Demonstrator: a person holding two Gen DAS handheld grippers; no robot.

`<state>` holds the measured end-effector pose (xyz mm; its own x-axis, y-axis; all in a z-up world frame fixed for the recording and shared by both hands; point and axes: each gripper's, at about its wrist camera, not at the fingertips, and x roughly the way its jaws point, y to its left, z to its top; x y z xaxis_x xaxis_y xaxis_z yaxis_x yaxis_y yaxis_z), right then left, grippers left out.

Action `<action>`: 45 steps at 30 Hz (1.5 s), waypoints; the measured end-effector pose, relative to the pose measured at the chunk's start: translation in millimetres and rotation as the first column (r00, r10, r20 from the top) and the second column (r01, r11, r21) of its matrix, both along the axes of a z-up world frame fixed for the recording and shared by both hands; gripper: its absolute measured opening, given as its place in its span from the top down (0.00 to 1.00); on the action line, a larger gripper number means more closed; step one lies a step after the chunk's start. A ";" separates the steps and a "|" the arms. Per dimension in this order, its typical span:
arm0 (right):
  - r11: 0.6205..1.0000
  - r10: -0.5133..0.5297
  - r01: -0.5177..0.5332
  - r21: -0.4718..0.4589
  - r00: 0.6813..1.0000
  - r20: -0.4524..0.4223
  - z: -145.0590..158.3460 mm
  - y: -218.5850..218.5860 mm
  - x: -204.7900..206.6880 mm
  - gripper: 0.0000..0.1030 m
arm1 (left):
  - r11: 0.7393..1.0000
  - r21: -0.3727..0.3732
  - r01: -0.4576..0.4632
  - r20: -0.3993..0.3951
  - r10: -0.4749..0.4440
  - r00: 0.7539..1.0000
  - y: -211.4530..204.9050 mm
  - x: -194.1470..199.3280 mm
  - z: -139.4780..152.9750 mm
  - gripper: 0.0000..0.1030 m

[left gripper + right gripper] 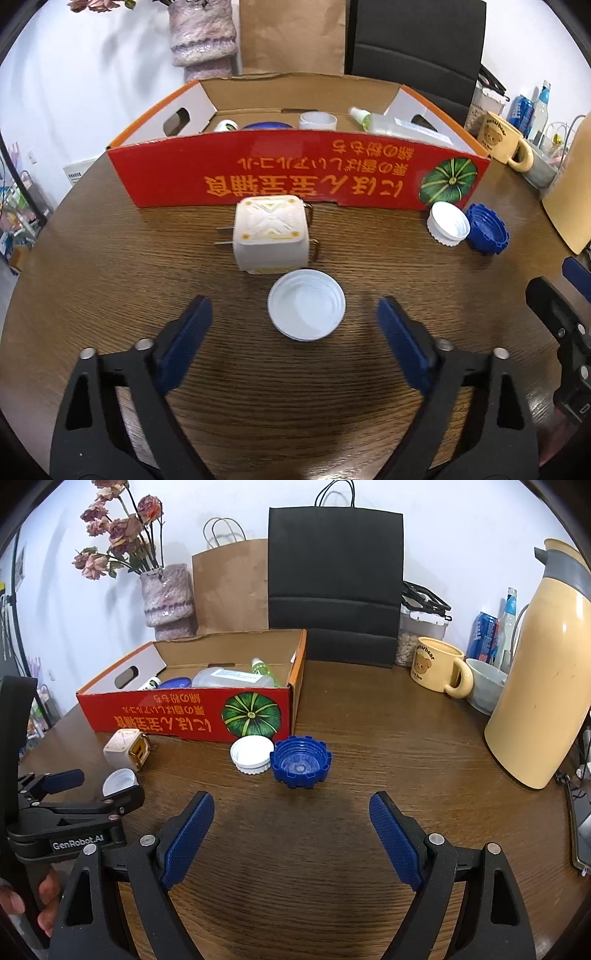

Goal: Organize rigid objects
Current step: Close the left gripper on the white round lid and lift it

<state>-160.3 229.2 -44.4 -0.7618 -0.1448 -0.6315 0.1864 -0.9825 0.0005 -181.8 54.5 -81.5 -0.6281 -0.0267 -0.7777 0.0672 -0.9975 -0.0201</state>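
Our round wooden table (110, 280)

Ahead of our tongs we see a white lid (306, 309), plug cube (271, 233), red box (295, 177), two caps right.

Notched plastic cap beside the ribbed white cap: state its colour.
The notched plastic cap is solid blue; the right wrist view shows it best.

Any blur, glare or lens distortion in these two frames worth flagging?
Left wrist view: sharp, strong fisheye bowing the red box, dark corner vignette. Right wrist view: equally sharp, table edge curved, soft sheen on the cream thermos, diffuse shadows under the blue cap.
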 end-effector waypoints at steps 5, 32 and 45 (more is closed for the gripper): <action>1.000 0.000 0.000 0.000 1.000 0.003 -0.8 0.0 -0.3 0.12 | 1.000 -0.005 0.005 0.010 -0.005 1.000 4.0 -0.7 -2.5 0.52; 1.000 -0.019 0.019 0.006 1.000 0.021 -7.3 0.3 -4.0 0.12 | 0.999 0.008 0.036 -0.136 -0.035 0.990 -13.9 12.0 33.9 0.64; 0.998 -0.051 0.050 0.038 0.998 0.044 -10.0 5.0 -18.9 0.12 | 1.000 0.016 -0.020 -0.162 0.022 0.987 -51.3 -0.3 43.3 0.64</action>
<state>-179.3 234.2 -54.4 -0.7384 -0.0830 -0.6692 0.1370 -0.9902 -0.0285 -182.1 3.2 -38.2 -0.7453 -0.0305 -0.6661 0.0826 -0.9955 -0.0468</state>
